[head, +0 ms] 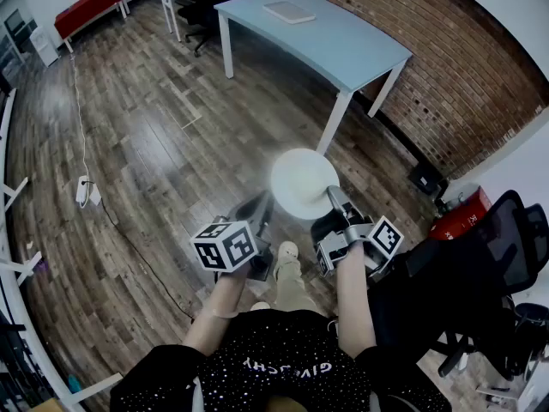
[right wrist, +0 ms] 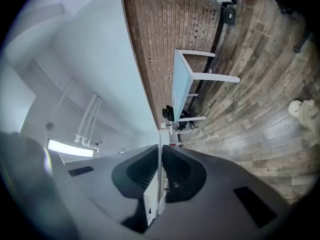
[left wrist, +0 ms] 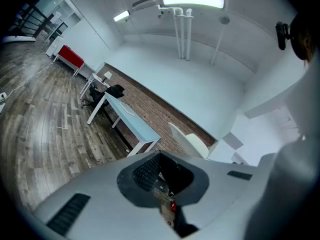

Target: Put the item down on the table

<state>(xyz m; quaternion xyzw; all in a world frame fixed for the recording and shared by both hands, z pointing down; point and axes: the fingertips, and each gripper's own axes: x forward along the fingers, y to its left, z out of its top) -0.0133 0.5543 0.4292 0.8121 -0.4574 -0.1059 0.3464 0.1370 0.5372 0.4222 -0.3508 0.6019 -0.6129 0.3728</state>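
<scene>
A round white plate (head: pixel 304 183) hangs in the air above the wooden floor, with my right gripper (head: pixel 331 198) shut on its near right rim. In the right gripper view the plate (right wrist: pixel 159 169) shows edge-on as a thin white strip pinched between the jaws of my right gripper (right wrist: pixel 160 156). My left gripper (head: pixel 256 210) is just left of the plate and apart from it; its jaws look shut with nothing in them. In the left gripper view the plate (left wrist: pixel 189 142) stands ahead of my left gripper (left wrist: pixel 162 176). The light blue table (head: pixel 330 37) stands farther ahead by the brick wall.
A flat white pad (head: pixel 289 11) lies on the table. A black office chair (head: pixel 485 269) and a red extinguisher (head: pixel 461 213) are at the right. A cable with a power strip (head: pixel 84 191) runs along the floor at left. A red bench (head: pixel 86 7) stands far back.
</scene>
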